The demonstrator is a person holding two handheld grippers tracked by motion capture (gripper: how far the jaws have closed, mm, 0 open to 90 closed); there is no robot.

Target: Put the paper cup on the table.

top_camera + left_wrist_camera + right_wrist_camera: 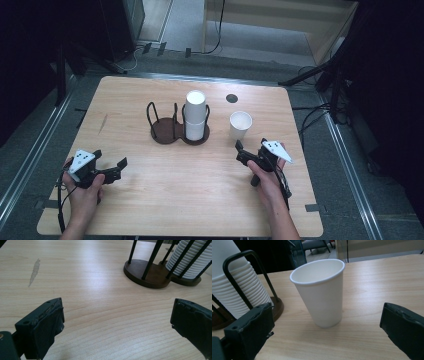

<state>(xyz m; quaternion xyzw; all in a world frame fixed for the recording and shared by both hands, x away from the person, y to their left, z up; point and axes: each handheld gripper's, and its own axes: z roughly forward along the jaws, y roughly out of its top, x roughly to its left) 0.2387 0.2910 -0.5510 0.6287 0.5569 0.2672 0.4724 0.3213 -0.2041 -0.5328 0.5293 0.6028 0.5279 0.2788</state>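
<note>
**On the table, a single cup waits between your right fingers**

At the far left, your left gripper [107, 170] rests low over the pale wooden table [165, 200] with its fingers spread wide and nothing between them; its own view looks across bare grain, a faint grey smear [34, 271], and on to the dark brown double-ring cup holder with black wire uprights [172, 127]. Keep that hand parked where it is, clear of the holder's base.

Moving right, the holder's left ring stands empty, while its right ring carries a tall stack of white ribbed paper cups [195, 115], their rolled rims making close ridges down the side.

Just right of the stack, and apart from it, the single white paper cup [322, 292] stands upright and open-mouthed on the table. Your right gripper [250, 152] sits just short of it, fingers wide and empty, the cup roughly centred in the gap.

To take it well, I judge you should slide forward level until the black rubbery pads bracket the smooth tapered wall near mid-height, then close gently: thin paper will buckle, and an empty cup tips easily. Avoid brushing the wire upright beside it.
</note>
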